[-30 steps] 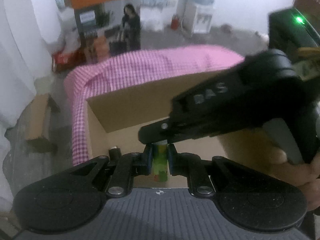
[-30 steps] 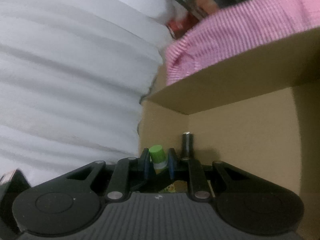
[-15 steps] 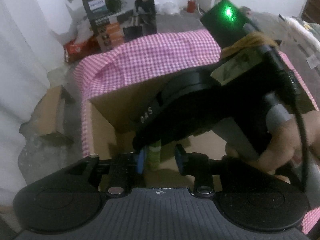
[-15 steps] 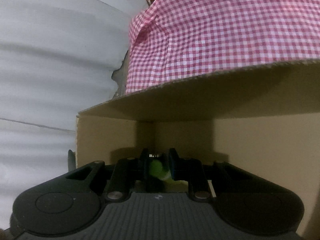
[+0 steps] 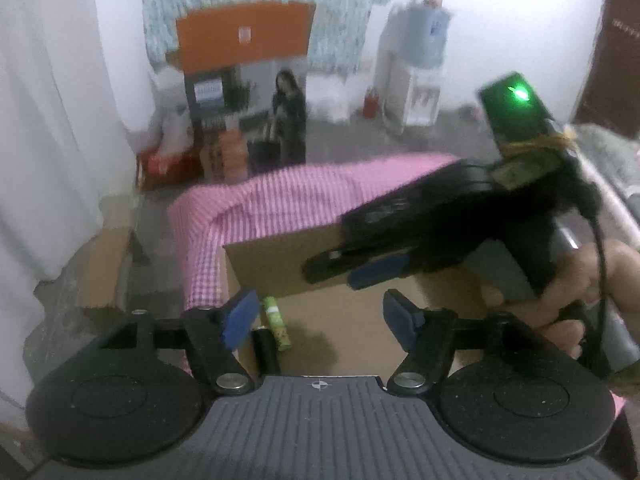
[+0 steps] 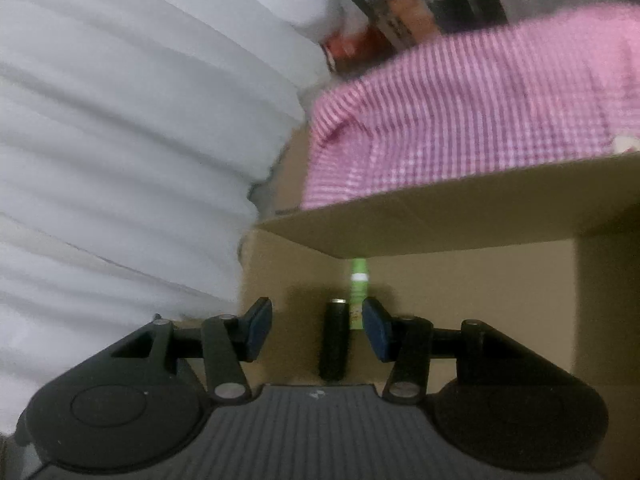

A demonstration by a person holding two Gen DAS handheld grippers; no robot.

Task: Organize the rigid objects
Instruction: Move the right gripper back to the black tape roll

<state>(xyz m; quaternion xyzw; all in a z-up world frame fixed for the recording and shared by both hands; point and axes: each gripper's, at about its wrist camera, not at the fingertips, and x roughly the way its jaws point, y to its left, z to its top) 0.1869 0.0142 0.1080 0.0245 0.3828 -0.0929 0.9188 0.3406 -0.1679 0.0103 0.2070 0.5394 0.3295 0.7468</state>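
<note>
Cardboard box (image 5: 280,268) is shown holding the green tube (image 5: 276,322) beside a black cylinder (image 6: 334,344) (both judged light, stiff, slippery, best gripped mid-barrel), while left tongs (image 5: 320,316) and right tongs (image 6: 314,326) are spread, empty.

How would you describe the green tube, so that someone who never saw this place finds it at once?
Find the cardboard box that sits on the pink checked cloth. On its floor, near the left wall, two small things lie side by side. The green tube is the light green one with a white band; its neighbour is a black cylinder.
</note>
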